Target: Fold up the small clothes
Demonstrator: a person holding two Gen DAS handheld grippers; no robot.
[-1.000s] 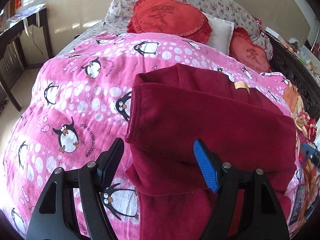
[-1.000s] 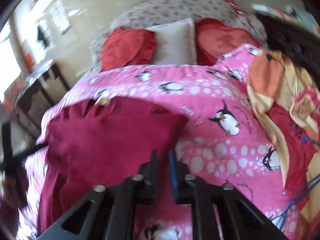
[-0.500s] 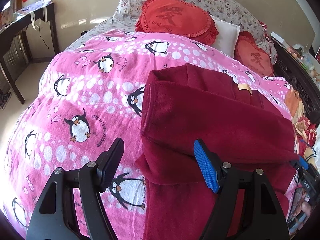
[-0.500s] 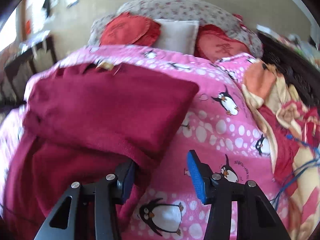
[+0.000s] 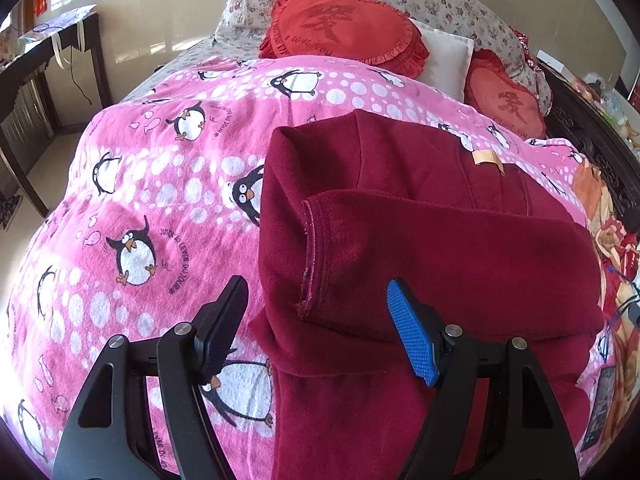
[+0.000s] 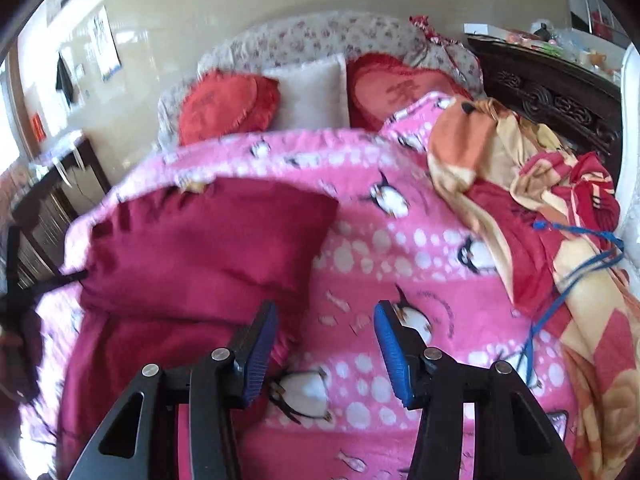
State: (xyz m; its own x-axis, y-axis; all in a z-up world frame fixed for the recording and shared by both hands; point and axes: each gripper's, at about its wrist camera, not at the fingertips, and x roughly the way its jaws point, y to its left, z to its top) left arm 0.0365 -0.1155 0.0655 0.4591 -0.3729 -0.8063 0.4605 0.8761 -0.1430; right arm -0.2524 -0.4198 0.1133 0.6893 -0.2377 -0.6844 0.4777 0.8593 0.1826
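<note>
A dark red garment (image 5: 440, 248) lies folded on the pink penguin blanket (image 5: 160, 184), with a top layer doubled over the lower one and a tan label (image 5: 486, 159) at its far side. My left gripper (image 5: 316, 282) hangs open just above the garment's near left corner, its fingers straddling the hemmed edge without pressing it. In the right wrist view the garment (image 6: 208, 240) lies to the left. My right gripper (image 6: 326, 306) stands open over bare blanket (image 6: 400, 264) beside the garment's right edge, with nothing between its blue pads (image 6: 390, 340).
Two red heart cushions (image 5: 340, 28), a white pillow (image 5: 444, 60) and floral pillows sit at the head of the bed. A bunched orange and red quilt (image 6: 540, 216) with a blue cord (image 6: 576, 252) lies along the right side by dark carved wood (image 6: 552, 100). A dark desk (image 5: 48, 64) stands left.
My right gripper went from nearly shut at the garment's edge to open, and drew off to the right over the blanket. The garment's top layer now lies flat. The left gripper stayed open.
</note>
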